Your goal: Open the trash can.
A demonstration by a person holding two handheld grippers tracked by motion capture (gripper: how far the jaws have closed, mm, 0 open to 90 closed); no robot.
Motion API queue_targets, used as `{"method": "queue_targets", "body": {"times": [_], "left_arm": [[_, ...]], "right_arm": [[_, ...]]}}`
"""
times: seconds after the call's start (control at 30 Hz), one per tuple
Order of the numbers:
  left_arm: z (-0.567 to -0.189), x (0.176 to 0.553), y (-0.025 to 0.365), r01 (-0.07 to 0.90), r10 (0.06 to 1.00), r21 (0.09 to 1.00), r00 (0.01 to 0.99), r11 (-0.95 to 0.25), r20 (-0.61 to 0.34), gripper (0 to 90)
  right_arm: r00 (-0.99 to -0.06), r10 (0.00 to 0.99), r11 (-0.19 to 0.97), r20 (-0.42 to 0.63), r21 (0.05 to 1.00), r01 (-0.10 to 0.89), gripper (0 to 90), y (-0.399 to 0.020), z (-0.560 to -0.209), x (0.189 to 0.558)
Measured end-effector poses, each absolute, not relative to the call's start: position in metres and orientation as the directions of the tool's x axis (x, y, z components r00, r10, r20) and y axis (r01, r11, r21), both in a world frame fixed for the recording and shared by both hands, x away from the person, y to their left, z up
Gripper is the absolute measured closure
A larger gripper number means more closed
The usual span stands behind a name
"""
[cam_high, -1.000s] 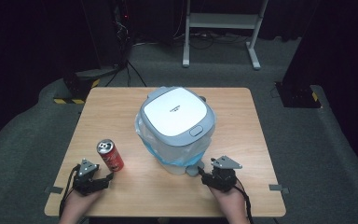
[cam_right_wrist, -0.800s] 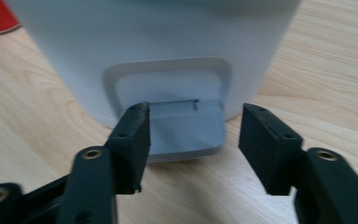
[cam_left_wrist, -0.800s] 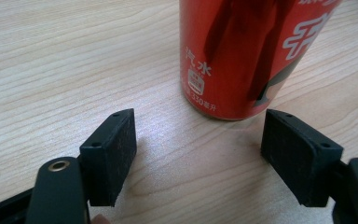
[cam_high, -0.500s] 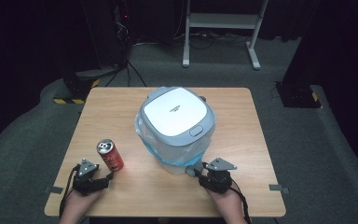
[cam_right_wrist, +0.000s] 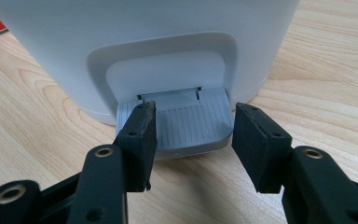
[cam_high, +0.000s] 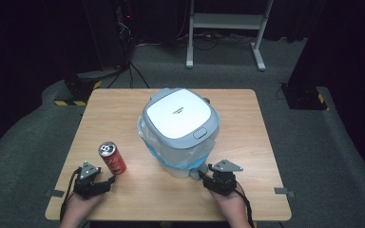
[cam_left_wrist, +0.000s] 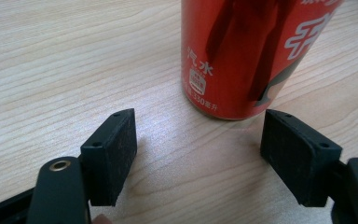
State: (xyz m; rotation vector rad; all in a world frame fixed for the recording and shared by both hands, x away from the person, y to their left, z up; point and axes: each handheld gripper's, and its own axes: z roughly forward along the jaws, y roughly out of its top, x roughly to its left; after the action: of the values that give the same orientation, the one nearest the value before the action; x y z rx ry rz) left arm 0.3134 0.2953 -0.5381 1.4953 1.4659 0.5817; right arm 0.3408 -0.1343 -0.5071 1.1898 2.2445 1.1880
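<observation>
The right gripper view shows the bin's grey pedal, seemingly beneath the right gripper, whose spread jaws just reopened slightly. The left gripper, released, sits just short of the can, left of the bin.

We see the table lit evenly from above, surroundings near black, the high view soft and low-res. Both gripper views are bright and sharp up close, with soft shadows under the jaws and mild sheen on the can.
</observation>
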Motion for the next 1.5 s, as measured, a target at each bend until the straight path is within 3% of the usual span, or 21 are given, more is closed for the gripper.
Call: {"method": "queue_targets", "body": {"times": [0.33,0.9,1.5], "left_arm": [[-0.538,0.314,0.295,0.503,0.949,0.851,0.168,0.151,-0.268,27.7],[-0.538,0.314,0.295,0.502,0.949,0.851,0.163,0.156,-0.27,27.8],[-0.538,0.314,0.295,0.505,0.949,0.85,0.167,0.149,-0.266,27.8]], "right_arm": [[-0.613,0.787,0.315,0.069,0.809,0.496,50.8,-0.137,-0.509,0.34],[-0.645,0.762,0.408,-0.048,0.81,0.422,56.1,-0.128,-0.505,0.332],[-0.643,0.766,0.383,-0.024,0.82,0.425,59.9,-0.123,-0.511,0.332]]}}
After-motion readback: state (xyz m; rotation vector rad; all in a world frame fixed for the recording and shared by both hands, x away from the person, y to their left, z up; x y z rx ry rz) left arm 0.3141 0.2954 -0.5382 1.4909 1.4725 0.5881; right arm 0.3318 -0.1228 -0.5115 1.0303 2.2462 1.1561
